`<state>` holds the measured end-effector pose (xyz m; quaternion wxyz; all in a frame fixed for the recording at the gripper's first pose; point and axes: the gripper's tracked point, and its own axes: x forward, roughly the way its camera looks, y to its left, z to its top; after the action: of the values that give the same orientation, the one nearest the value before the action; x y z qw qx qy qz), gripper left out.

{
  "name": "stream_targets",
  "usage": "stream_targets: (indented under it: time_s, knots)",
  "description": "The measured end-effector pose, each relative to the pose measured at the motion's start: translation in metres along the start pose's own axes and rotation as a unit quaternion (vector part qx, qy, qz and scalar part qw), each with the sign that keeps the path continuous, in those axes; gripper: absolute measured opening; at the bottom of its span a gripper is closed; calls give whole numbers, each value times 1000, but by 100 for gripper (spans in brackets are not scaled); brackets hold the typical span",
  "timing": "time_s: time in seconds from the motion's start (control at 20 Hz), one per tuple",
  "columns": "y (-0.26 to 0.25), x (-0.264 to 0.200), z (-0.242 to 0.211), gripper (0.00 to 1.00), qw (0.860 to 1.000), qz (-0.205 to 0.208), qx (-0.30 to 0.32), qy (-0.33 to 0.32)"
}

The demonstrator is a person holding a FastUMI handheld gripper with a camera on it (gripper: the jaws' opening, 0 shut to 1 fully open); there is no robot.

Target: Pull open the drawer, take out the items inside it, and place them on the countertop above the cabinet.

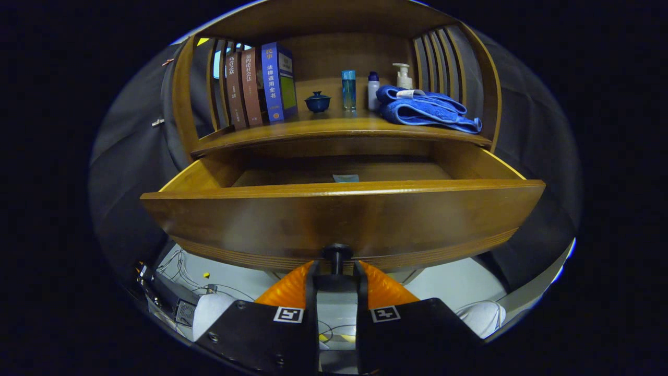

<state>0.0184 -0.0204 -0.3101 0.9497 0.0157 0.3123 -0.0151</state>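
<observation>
Jaws closed on the drawer knob (336, 253) — both orange fingers (288, 288) of the gripper (336, 271) press its stem. Drawer (339, 219) stands pulled out below the countertop (334, 128); a pale flat item (346, 178) lies inside, toward the back.

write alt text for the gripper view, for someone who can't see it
The gripper is shut on the black knob of a wooden drawer that stands pulled open, with a small pale item lying inside. On the countertop above sit books, a blue lidded cup, bottles and a folded blue towel.
</observation>
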Motion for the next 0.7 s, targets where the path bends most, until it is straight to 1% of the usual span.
stream_targets:
  time_s: [0.15, 0.35, 0.55, 0.6, 0.65, 0.7]
  knots:
    - [3, -17, -14, 32, 1000, 9, 10, 7]
    - [2, -36, -38, 32, 999, 12, 5, 31]
    - [2, -38, -37, 32, 999, 10, 6, 32]
    - [3, -37, -38, 35, 999, 11, 5, 34]
    - [3, -36, -40, 44, 999, 12, 5, 39]
    - [3, -35, -43, 47, 999, 14, 4, 44]
